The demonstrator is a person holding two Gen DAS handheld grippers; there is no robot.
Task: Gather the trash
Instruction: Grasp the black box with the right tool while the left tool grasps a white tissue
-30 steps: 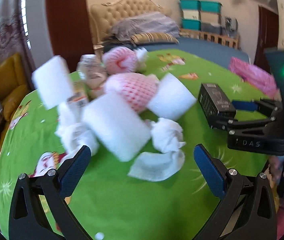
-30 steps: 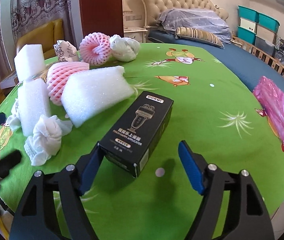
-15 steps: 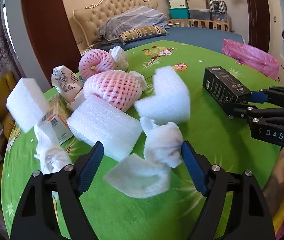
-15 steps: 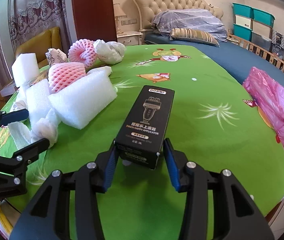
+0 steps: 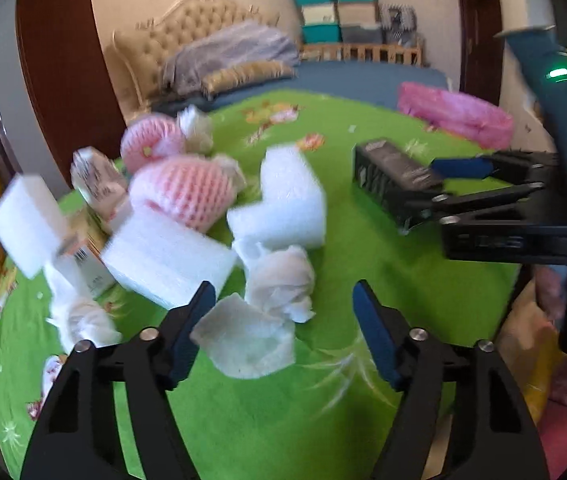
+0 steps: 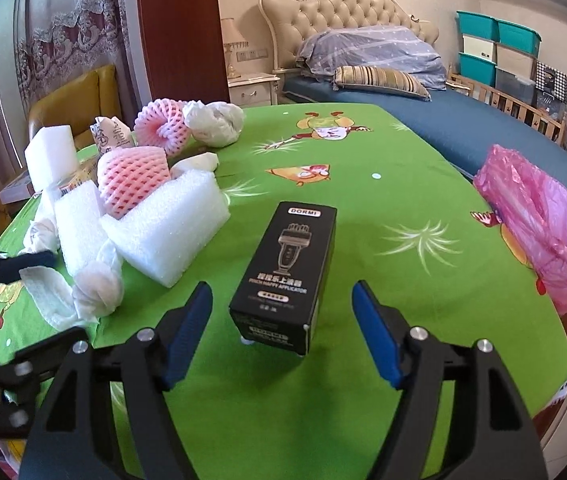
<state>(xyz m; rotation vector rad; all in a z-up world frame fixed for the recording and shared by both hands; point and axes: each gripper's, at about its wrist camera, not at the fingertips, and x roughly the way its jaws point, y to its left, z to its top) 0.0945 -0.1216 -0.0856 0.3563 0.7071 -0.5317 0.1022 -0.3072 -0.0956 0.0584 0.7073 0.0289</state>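
The left gripper (image 5: pixel 283 312) closes around a blurred tissue (image 5: pixel 245 340); the right gripper (image 6: pixel 281 312) spreads beside the black box (image 6: pixel 287 276), whose near end is shadowed at six o'clock.

Motion blur smears the foam blocks (image 5: pixel 279 204) and box lettering (image 5: pixel 387 176).
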